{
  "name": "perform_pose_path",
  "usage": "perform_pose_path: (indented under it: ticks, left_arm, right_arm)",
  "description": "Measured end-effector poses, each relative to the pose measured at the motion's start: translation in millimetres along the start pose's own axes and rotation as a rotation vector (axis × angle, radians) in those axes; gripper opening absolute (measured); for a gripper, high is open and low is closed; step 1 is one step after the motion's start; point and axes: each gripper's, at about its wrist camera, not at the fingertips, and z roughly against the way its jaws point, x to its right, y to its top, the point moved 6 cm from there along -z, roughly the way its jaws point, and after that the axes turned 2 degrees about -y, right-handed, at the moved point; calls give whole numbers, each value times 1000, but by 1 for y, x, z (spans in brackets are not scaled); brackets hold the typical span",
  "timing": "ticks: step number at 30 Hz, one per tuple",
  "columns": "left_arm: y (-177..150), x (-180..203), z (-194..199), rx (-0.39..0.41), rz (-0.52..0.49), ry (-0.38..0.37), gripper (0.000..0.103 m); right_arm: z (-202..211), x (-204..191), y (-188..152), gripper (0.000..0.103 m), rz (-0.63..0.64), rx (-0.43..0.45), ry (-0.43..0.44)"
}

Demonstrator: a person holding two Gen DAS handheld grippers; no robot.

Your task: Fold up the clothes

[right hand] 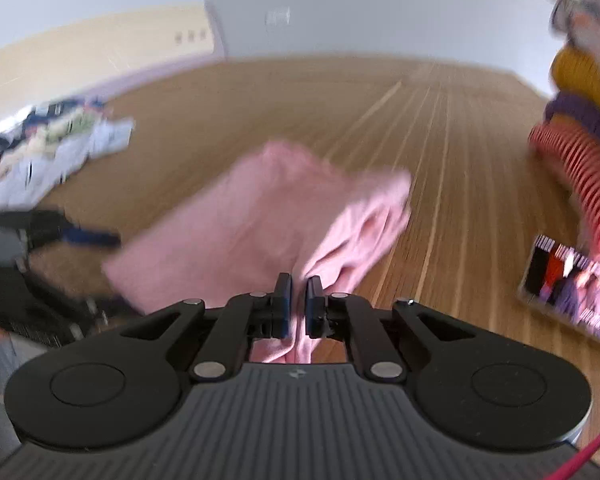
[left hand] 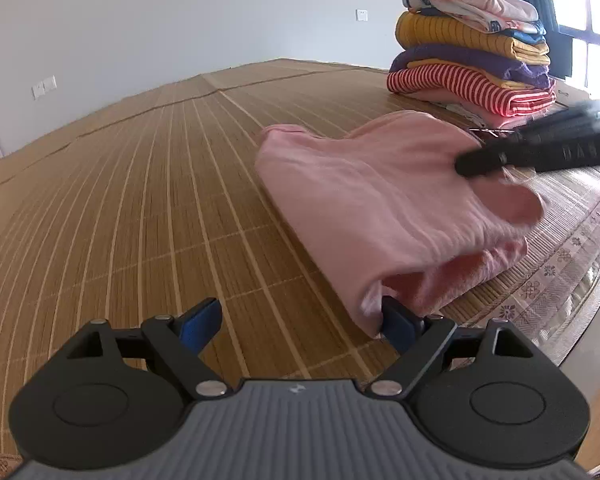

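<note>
Blur smears right fingers point(right hand: 298, 300) pinching pink garment point(right hand: 268, 216); left fingers point(left hand: 300, 324) spread wide.

Garment point(left hand: 384, 204) lying on the mat point(left hand: 140, 208), left gripper point(left hand: 300, 322) at its near corner, right gripper point(right hand: 298, 300) at its far-right edge, folded stack point(left hand: 476, 56) behind it, phone point(right hand: 572, 284) beside the stack, loose clothes heap point(right hand: 48, 152) well apart

Pale pink garment point(left hand: 384, 208); tan striped bamboo mat point(left hand: 140, 208); the folded stack point(left hand: 476, 48) shows red-white stripes, purple, mustard yellow.
</note>
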Motion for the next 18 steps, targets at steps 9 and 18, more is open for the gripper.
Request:
perform_pose_path:
  ticks: [9,18]
  left_arm:
    - [5,3,16,-3,-18,-26,85]
    - [38,8,30,168,39,-124,87]
  right_arm:
    - [27,15,24,34,-24,115,-58]
    - [-13,16,44,34,-78,154,18]
